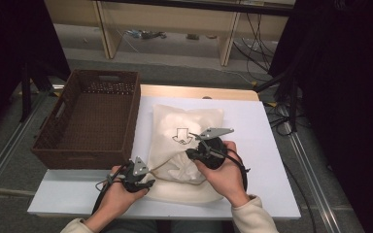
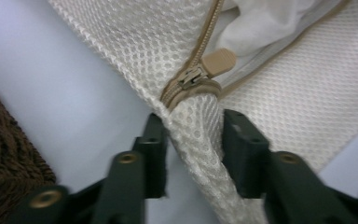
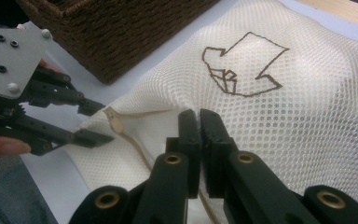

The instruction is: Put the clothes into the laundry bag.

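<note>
A white mesh laundry bag (image 1: 184, 121) with a brown arrow print (image 3: 242, 67) lies on the white board (image 1: 267, 189). Its tan zipper slider (image 2: 193, 77) sits at the near left corner, with white cloth showing inside the opening. My left gripper (image 1: 149, 183) is at that corner; in the left gripper view (image 2: 193, 140) its jaws stand apart with a raised ridge of mesh between them, just below the slider. My right gripper (image 1: 191, 154) is on the bag's middle, with creases running towards it. Its jaws (image 3: 199, 119) are shut together on the mesh beside the zipper band.
A brown wicker basket (image 1: 87, 158) stands empty at the left, close to the bag's left edge and just behind my left gripper. Bare white board lies to the right of the bag and along the near edge. Cables and table legs lie beyond the far edge.
</note>
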